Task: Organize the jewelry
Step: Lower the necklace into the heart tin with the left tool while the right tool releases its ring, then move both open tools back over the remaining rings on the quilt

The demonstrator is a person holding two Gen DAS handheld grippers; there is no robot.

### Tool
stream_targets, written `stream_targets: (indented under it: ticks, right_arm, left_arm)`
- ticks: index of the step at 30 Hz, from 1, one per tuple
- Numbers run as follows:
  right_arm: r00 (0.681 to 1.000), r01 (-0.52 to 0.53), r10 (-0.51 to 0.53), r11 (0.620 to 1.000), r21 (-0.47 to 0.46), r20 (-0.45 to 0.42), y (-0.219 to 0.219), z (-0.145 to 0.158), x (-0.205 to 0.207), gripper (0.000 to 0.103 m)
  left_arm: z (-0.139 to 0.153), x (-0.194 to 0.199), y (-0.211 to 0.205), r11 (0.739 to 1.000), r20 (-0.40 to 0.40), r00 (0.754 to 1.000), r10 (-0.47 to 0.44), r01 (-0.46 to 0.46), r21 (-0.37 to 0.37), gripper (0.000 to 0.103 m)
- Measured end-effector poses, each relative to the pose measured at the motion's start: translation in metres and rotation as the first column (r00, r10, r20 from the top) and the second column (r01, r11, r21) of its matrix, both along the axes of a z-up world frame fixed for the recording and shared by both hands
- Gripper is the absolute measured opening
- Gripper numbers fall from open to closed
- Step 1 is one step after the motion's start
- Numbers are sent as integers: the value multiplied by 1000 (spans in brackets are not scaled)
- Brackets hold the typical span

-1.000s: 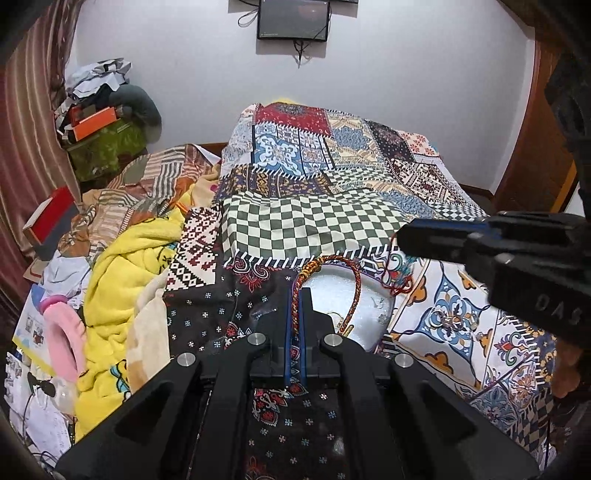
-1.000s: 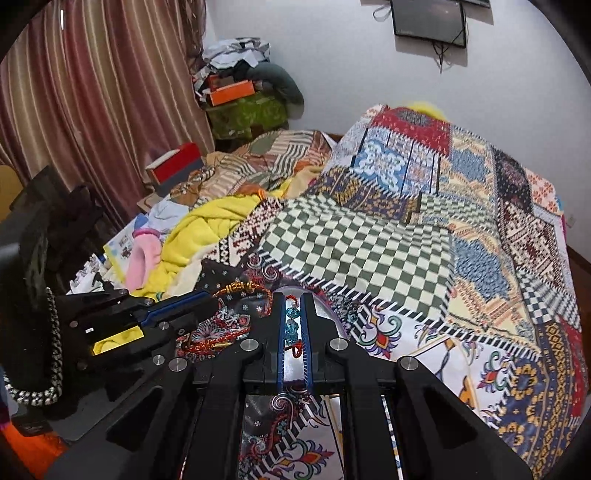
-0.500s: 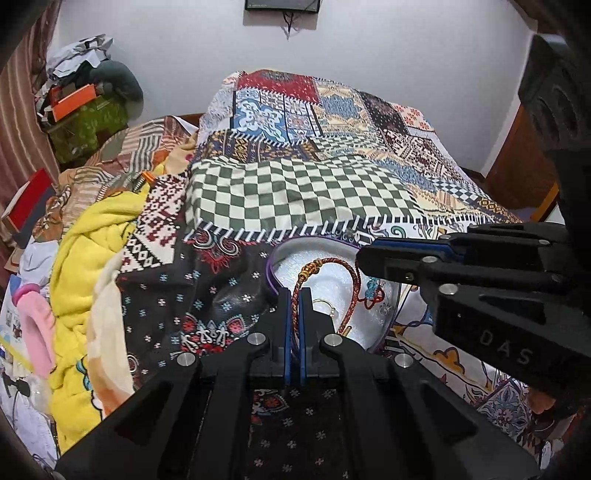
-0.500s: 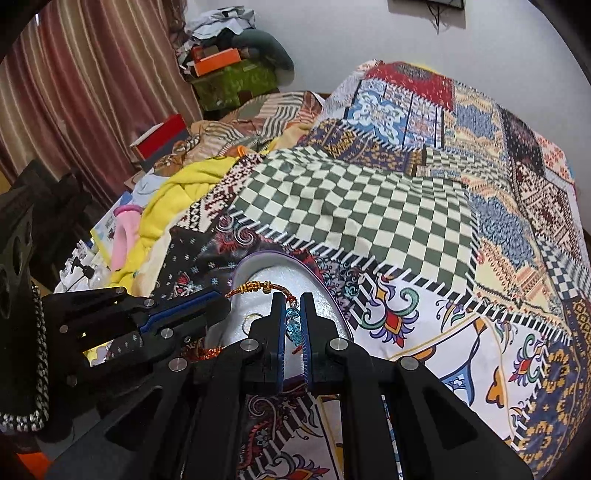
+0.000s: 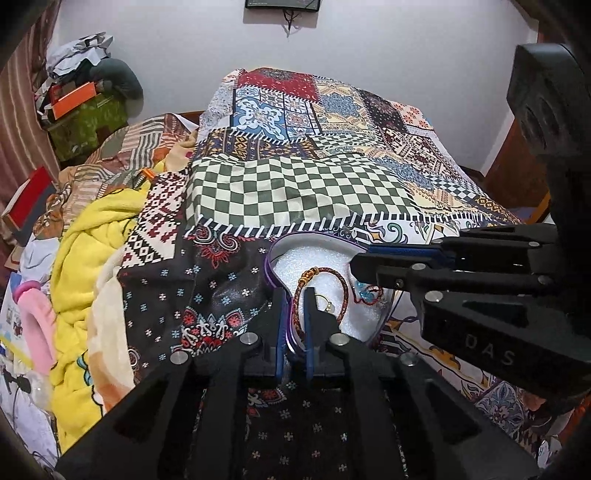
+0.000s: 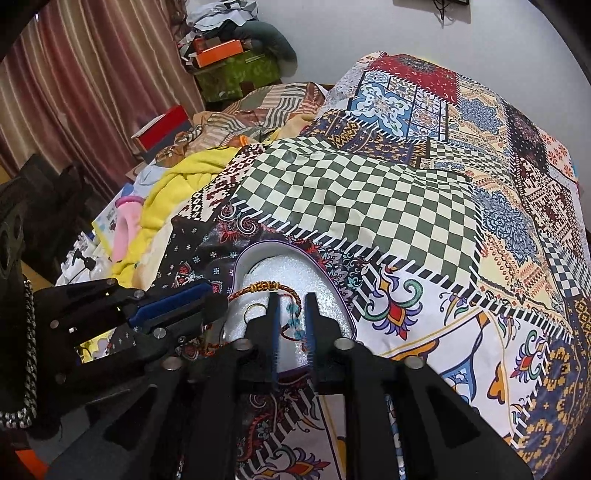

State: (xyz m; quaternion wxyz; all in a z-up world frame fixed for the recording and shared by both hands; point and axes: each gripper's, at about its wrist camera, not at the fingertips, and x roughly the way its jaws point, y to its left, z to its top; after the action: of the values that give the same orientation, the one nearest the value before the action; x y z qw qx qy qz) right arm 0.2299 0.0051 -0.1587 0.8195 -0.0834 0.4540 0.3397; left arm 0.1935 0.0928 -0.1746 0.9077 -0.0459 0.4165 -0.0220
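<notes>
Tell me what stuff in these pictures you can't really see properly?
- Near edge of the white dish: both views, hidden behind gripper fingers.
- Braided bracelet: left wrist view, its lower part sits between the left gripper fingers.
- Beaded thread bracelet: left wrist view, partly covered by the right gripper.
- Small ring: too small to identify.
- Wall screen: cut off by the top edge.

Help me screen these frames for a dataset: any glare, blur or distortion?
Left wrist view: sharp, strong fisheye bending at the edges, dark vignette corners; the white tray looks slightly overexposed. Right wrist view: same curvature, evenly lit, no motion blur; the beaded bracelet reads clearly.
</notes>
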Motion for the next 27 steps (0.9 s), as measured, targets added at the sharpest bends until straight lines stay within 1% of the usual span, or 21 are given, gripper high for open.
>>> stream_targets:
  ticks: [1,2,3,4,6,10,14,16,18,21,27]
  right_arm:
    - [1000,4,-4,1000,2,6,-1,2,-1,25]
    - [1000,8,-8,1000,3,15,-3,4,-2,27]
    - [999,14,-14,1000,3,31,-5,8,-4,32]
    - [999,18,-18,1000,3,46,-6,11,-6,36]
    - [997,25,-26,1000,6,73,-10,19,-10,38]
    - [993,40,-42,999,17,114,-21,35,-16,38]
    - [984,63,-66,998,22,164,-35,52,-24,39]
    - [980,76,-80,997,28,184,-44,58,-28,41]
    - [975,93,-98,995,36,201,-56,65,-31,42]
    - [967,121,-127,992,40,219,-75,71,-33,42]
    - [947,183,-173,983,-12,269,-109,73,-37,42]
  left_arm:
    - [2,-1,1,1000,2,1000,6,-6,1,14]
    - [3,-3,1,1000,4,1000,9,-9,2,17]
    - [5,-4,2,1000,8,1000,15,-15,4,20]
    - [8,-6,3,1000,12,1000,19,-19,5,22]
    - [13,-9,3,1000,23,999,24,-24,9,25]
    - [24,-16,2,999,42,999,27,-27,18,27]
    - [36,-22,-5,999,65,998,19,-21,28,32]
    - [43,-26,-11,999,79,997,10,-13,35,34]
    - [49,-29,-18,999,89,996,1,-4,41,37]
    - [56,-30,-31,999,98,995,-20,15,48,39]
    - [61,-29,-61,995,95,992,-84,79,56,41]
